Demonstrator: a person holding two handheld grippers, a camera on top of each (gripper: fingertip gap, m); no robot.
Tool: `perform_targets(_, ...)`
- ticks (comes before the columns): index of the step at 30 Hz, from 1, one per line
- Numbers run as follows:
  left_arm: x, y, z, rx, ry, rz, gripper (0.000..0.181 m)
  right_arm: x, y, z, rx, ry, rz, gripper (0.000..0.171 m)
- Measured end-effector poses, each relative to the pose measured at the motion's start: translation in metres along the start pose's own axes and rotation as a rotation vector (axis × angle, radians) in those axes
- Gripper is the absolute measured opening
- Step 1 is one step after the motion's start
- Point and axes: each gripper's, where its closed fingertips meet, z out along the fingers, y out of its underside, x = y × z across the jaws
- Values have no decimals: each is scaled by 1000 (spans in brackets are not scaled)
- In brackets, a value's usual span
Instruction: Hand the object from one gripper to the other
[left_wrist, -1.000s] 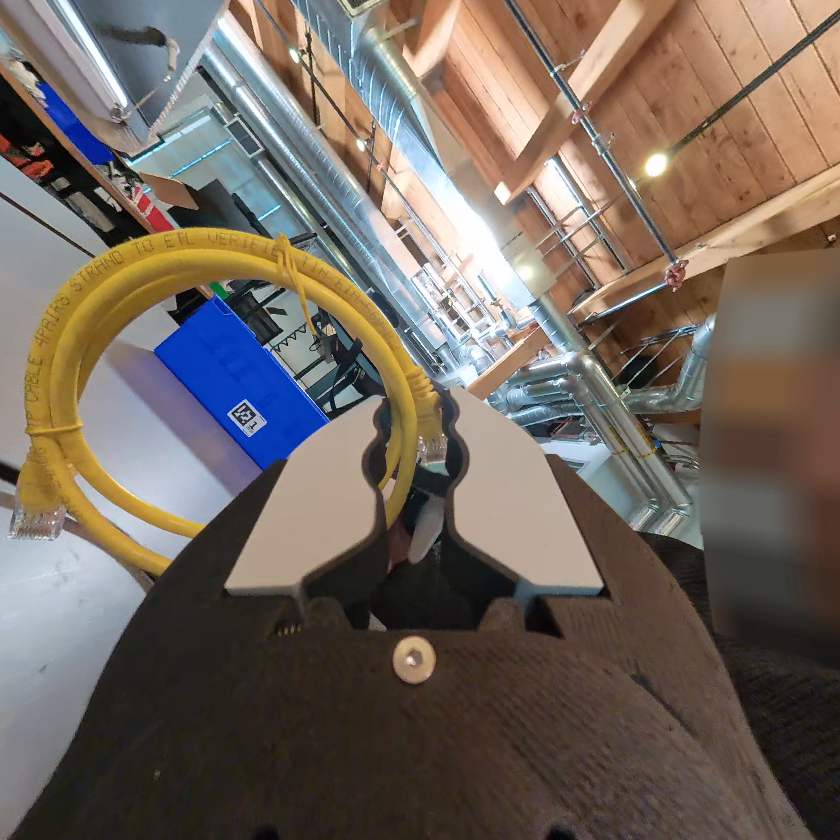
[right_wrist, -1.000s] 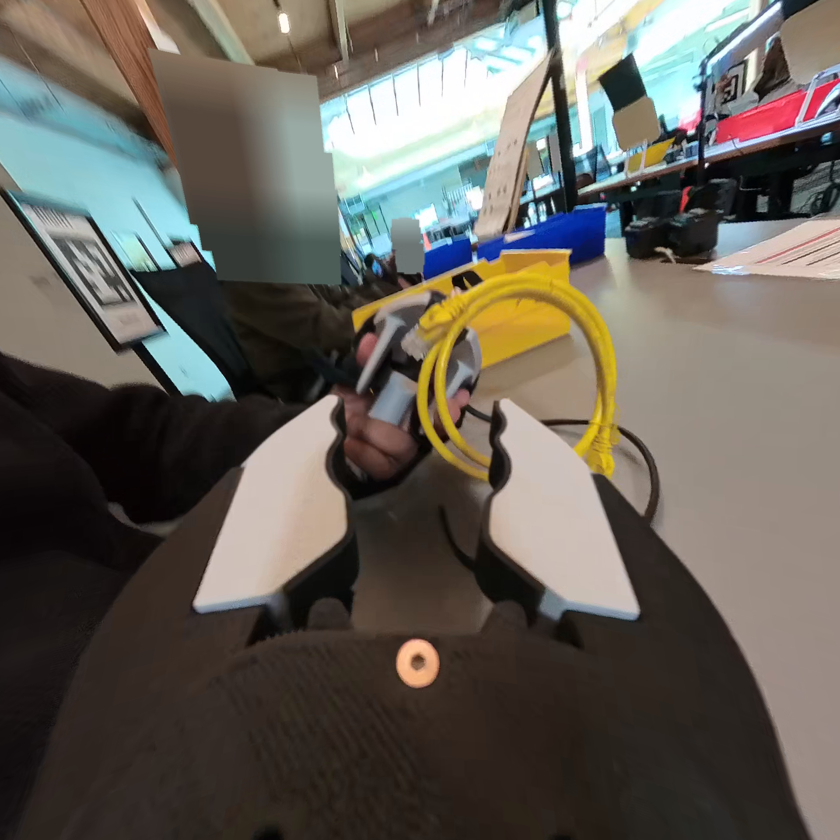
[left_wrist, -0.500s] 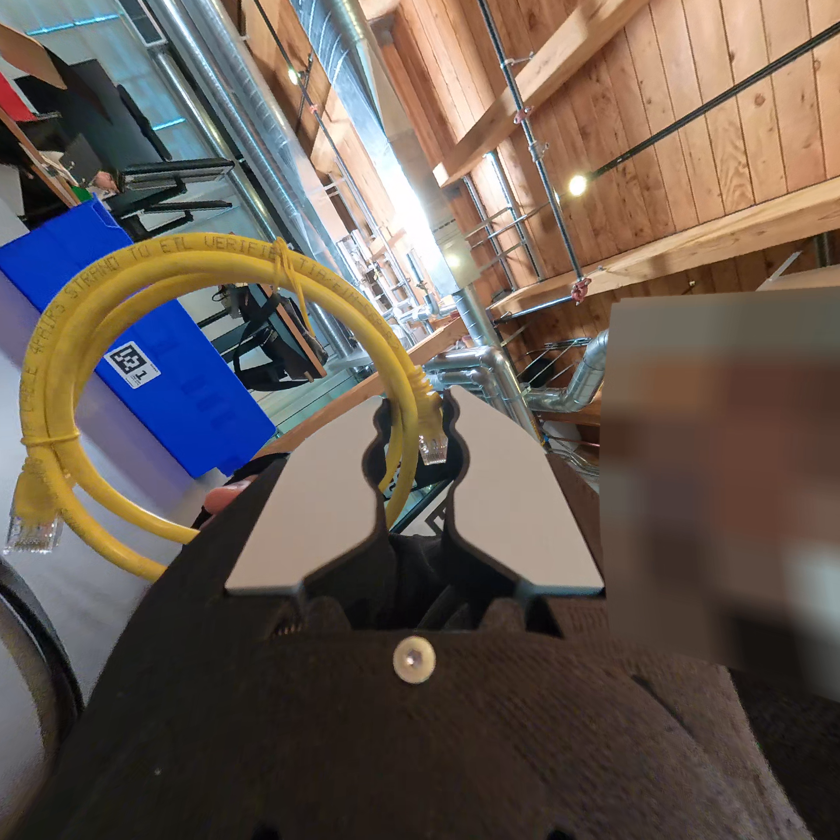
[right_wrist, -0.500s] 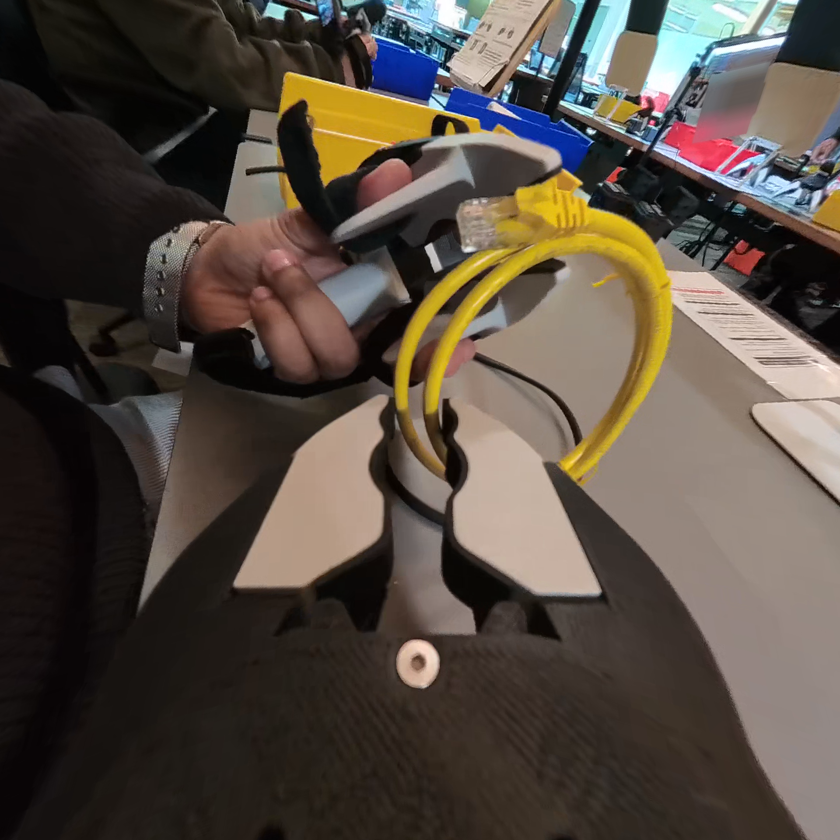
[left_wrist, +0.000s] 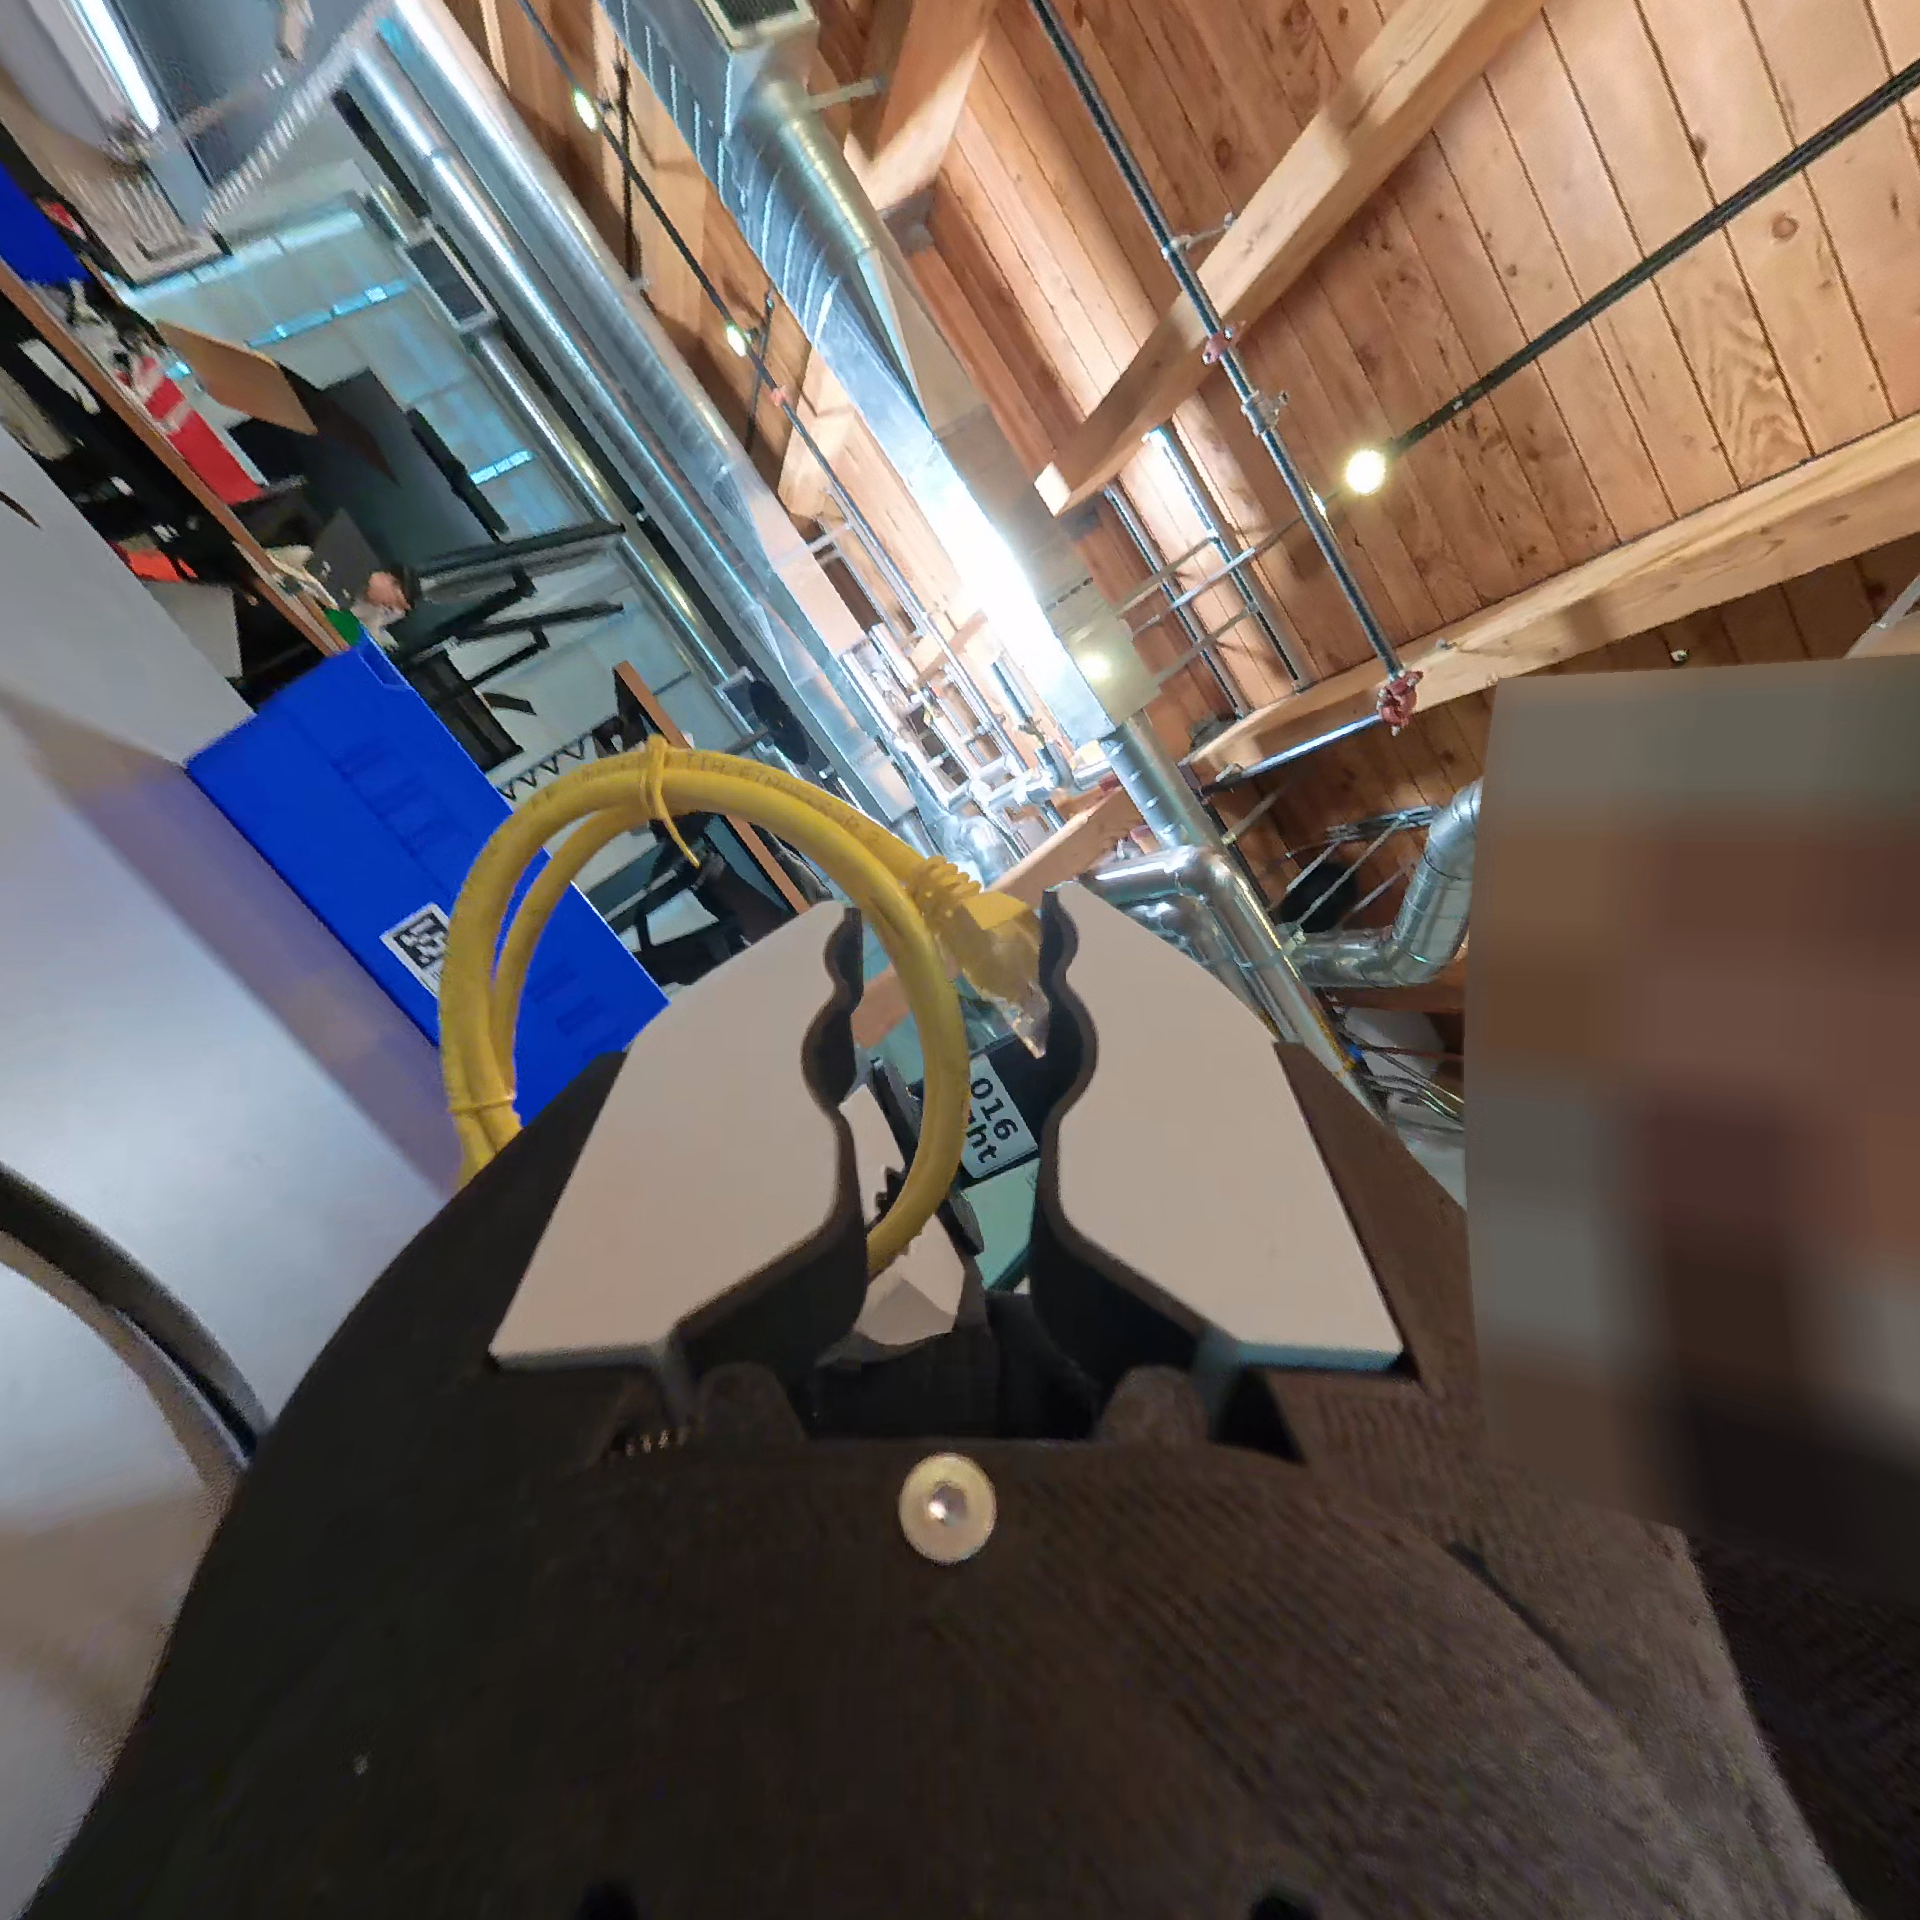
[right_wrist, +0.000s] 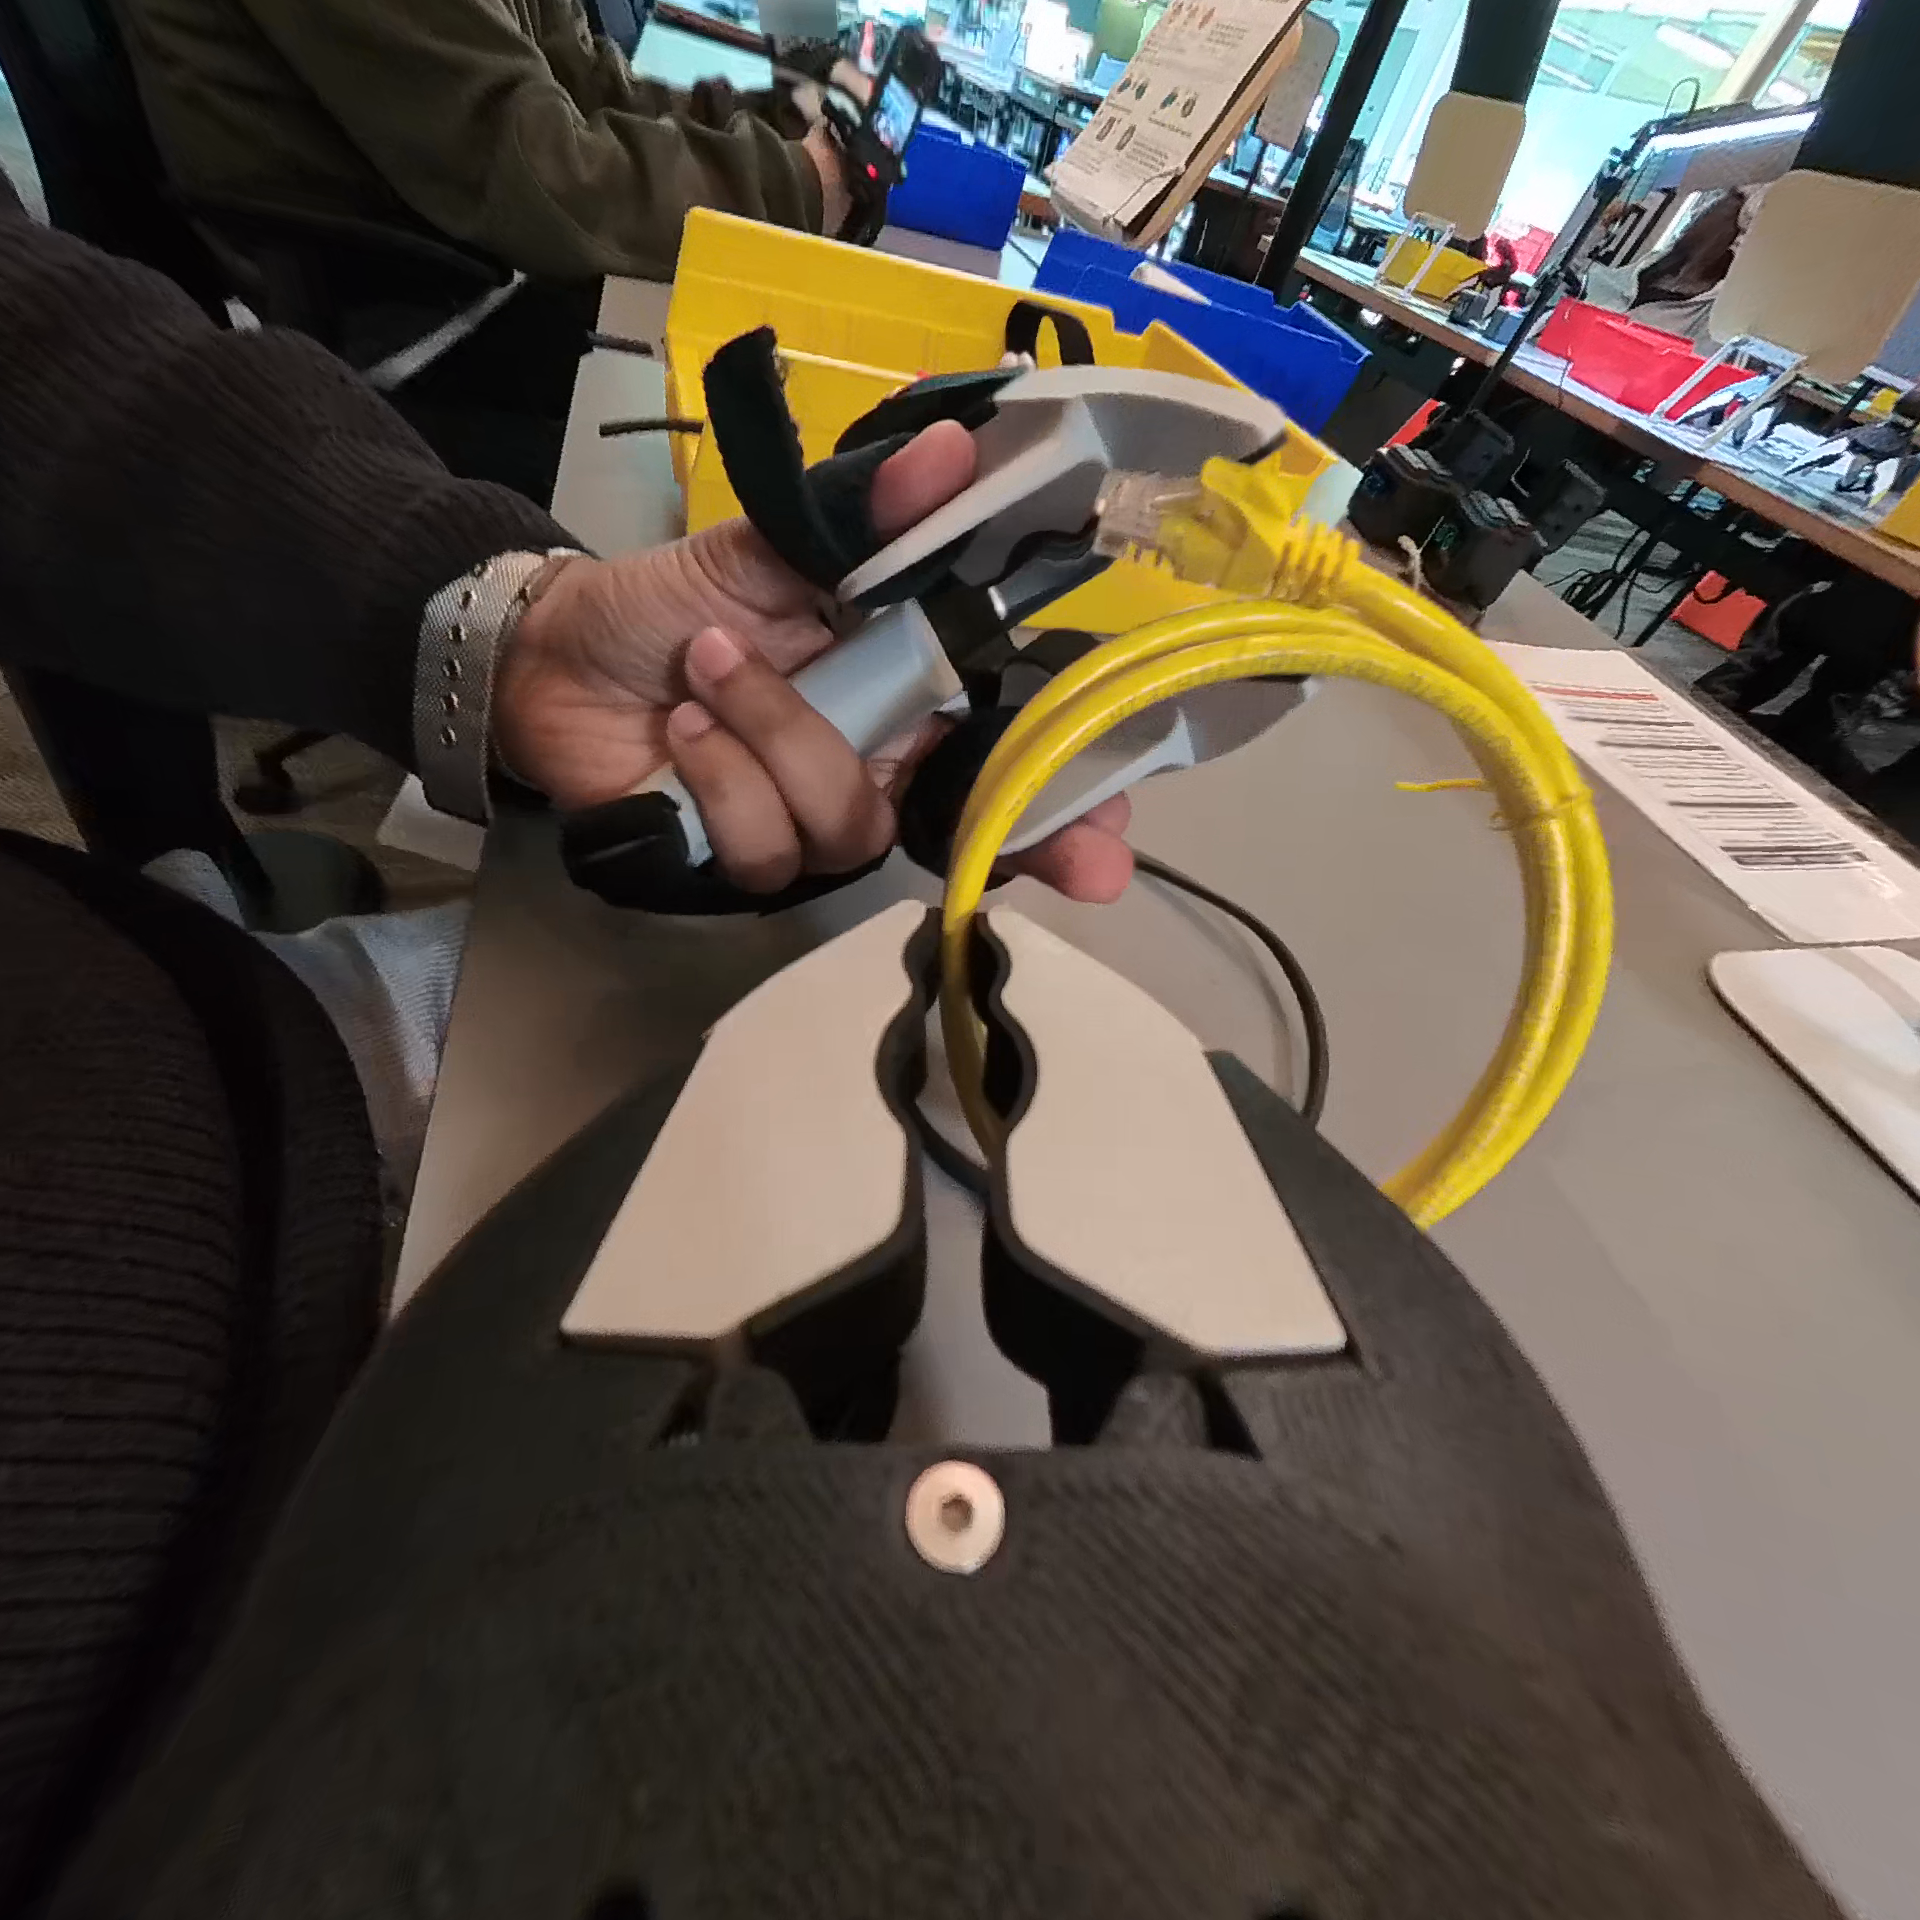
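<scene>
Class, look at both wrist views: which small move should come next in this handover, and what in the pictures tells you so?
Probably draw the left gripper back off the yellow cable coil. Its jaws stand apart with the strands and plug loose between them, while the right gripper is clamped on the coil's lower strands. The coil seems carried by the right side alone.

Wooden plank ceiling (left_wrist: 1558, 260) with beams, silver air ducts (left_wrist: 790, 156), small ceiling lamps (left_wrist: 1364, 471), grey table (right_wrist: 1558, 1403), yellow bin (right_wrist: 831, 301), blue bins (right_wrist: 1195, 301), bright windows (right_wrist: 1621, 62) behind.
</scene>
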Motion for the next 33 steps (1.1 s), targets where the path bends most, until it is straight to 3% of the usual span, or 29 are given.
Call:
perform_targets(1, -1, -2, -1, 11, -13, 12, 37, 1, -2, -1, 17, -8, 28, 6)
perform_targets(9, -7, -11, -3, 36, -109, 122, 62, 9, -34, -23, 302, -245, 497, 6)
perform_targets(13, -1, -9, -1, 6, -99, 184, 64, 13, -42, -32, 382, -320, 615, 6)
perform_targets(15, 2, -8, -1, -9, -81, 171, 74, 16, -45, -35, 416, -328, 640, 6)
perform_targets(20, -4, -21, -7, 22, -104, 125, 79, 41, -59, -61, 608, -371, 799, 5)
perform_targets(23, -9, -1, 0, -128, -225, 384, 70, 62, -58, -73, 716, -398, 965, 6)
perform_targets(26, -13, 22, 7, -297, -376, 846, 56, 73, -50, -74, 744, -409, 1083, 6)
perform_targets(28, -23, 39, 8, -413, -436, 1037, 61, 72, -49, -71, 735, -436, 1125, 6)
perform_targets(31, -44, 63, 6, -581, -493, 1126, 81, 64, -51, -65, 707, -494, 1160, 6)
perform_targets(33, -52, 72, 3, -679, -511, 1280, 84, 58, -52, -62, 689, -525, 1178, 6)
